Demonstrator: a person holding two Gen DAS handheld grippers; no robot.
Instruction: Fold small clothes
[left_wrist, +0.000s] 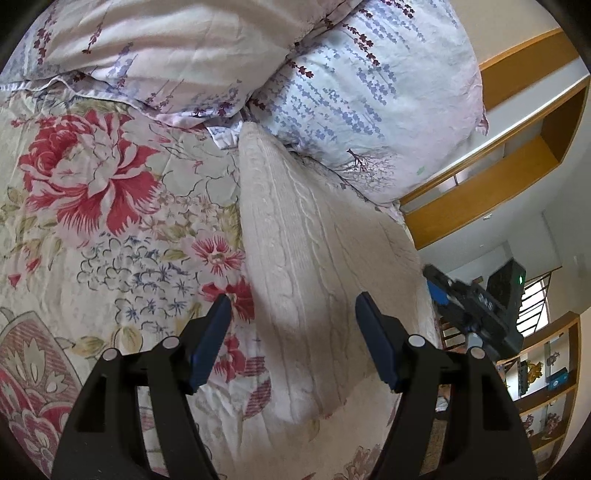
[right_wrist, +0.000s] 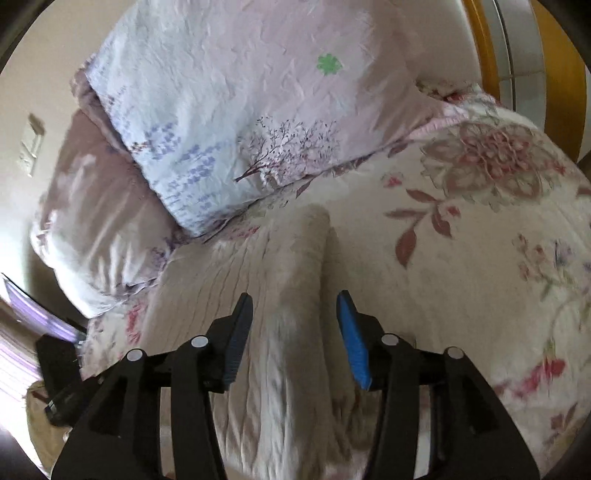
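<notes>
A cream cable-knit garment (left_wrist: 306, 266) lies in a long strip on the flowered bedspread (left_wrist: 110, 229), its far end by the pillows. My left gripper (left_wrist: 291, 308) hovers open just above its near end, the dark blue pads wide apart and touching nothing. In the right wrist view the same knit (right_wrist: 295, 332) forms a raised ridge that runs between the fingers of my right gripper (right_wrist: 294, 297). Those jaws stand apart, with the ridge between them and no pad pressing on it. The picture is blurred there. The right gripper also shows in the left wrist view (left_wrist: 472, 306), past the knit's right edge.
Two pillows in lavender print (left_wrist: 369, 92) (left_wrist: 166, 55) lie at the head of the bed, one touching the knit's far end. A wooden shelf unit (left_wrist: 509, 147) hangs on the wall to the right. Lower shelves with small items (left_wrist: 546, 380) stand beyond the bed's edge.
</notes>
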